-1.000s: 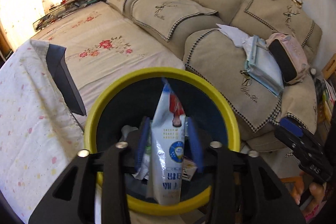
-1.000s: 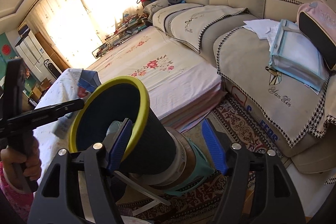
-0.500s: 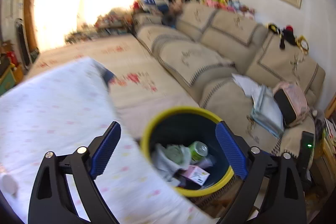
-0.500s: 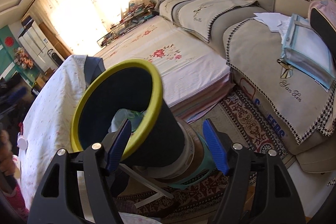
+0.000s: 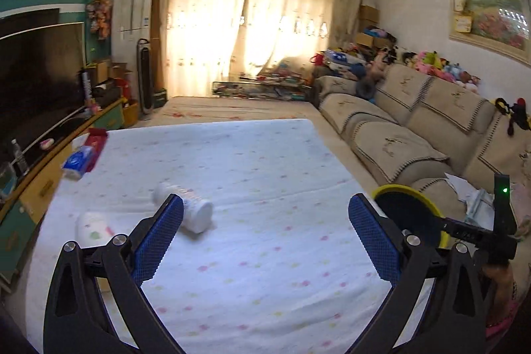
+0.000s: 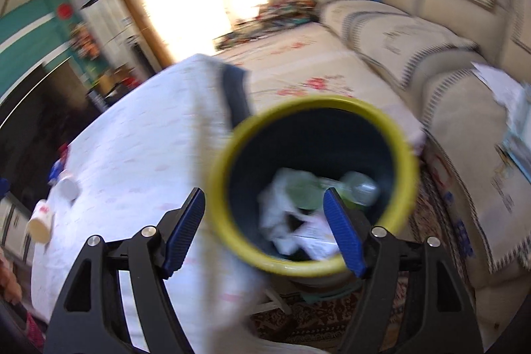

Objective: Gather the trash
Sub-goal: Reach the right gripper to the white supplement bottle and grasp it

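Note:
My left gripper (image 5: 265,204) hangs over the white dotted tablecloth (image 5: 265,161), its jaws opening wide with nothing between them. A white bottle (image 5: 195,211) lies on its side just beyond the left finger, and a paper cup (image 5: 91,228) lies further left. The yellow-rimmed dark bin (image 5: 408,214) stands off the table's right edge. My right gripper (image 6: 263,194) is open above the bin's rim (image 6: 312,102), gripping nothing. Inside the bin lie white wrappers (image 6: 282,214) and a green can (image 6: 360,188). The bottle (image 6: 68,186) and cup (image 6: 41,221) show blurred at far left.
A blue tissue pack (image 5: 78,161) and a red box (image 5: 96,138) sit at the table's far left corner. A beige sofa (image 5: 398,135) runs along the right, a TV (image 5: 36,72) and low cabinet along the left. A patterned rug (image 6: 431,271) lies under the bin.
The left gripper let the milk carton go into the bin, opened and swung left over the table. The right gripper moved from beside the bin to above its mouth.

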The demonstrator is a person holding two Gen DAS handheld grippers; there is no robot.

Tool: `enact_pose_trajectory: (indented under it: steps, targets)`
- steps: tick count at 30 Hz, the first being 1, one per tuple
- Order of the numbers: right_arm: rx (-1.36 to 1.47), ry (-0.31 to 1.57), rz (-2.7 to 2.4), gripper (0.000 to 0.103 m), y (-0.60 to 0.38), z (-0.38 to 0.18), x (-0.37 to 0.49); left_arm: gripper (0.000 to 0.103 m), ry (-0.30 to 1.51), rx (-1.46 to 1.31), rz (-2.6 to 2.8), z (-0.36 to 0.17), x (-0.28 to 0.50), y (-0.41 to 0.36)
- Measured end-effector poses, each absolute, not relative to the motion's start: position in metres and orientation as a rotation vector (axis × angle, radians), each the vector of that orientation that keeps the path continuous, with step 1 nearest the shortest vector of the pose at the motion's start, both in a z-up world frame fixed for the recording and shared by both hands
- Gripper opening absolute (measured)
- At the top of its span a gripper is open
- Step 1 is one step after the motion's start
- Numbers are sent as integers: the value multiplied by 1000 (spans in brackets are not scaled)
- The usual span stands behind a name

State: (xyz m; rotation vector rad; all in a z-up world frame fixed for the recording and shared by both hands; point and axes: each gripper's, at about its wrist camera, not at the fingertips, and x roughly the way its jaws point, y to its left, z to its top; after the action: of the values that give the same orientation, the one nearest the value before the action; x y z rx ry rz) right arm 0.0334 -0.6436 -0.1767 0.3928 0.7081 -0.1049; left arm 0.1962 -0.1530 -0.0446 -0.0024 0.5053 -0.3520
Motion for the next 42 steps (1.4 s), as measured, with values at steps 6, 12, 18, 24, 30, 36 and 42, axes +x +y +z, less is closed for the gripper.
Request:
enact_pose_trajectory:
  steps: [6,12,18,24,30,36,42]
  targets:
    - [270,731,117,70,-554,-153,83,98,489,-25,-205,-58,178,-65]
    - [161,778,358,70,-452,-145,134,98,487,-48,-143,-75,166,-19]
    - [29,807,517,70,-359,-149,177,98,512,-84,-118,-90,164,2]
    - [-103,809,523,76,-314,-158,209,98,529,-132,-119,-100,167,21]
    - [-138,826,535,76,-298,-165,232,98,542,-161,-128,-106,173,26]
    - [-151,849,538,71,-286,-173,244,98,544,-161,-123,-105,175,25]
    - [-178,874,536,47,-280,-179,242,98,554,-161,-129,-107,176,21]
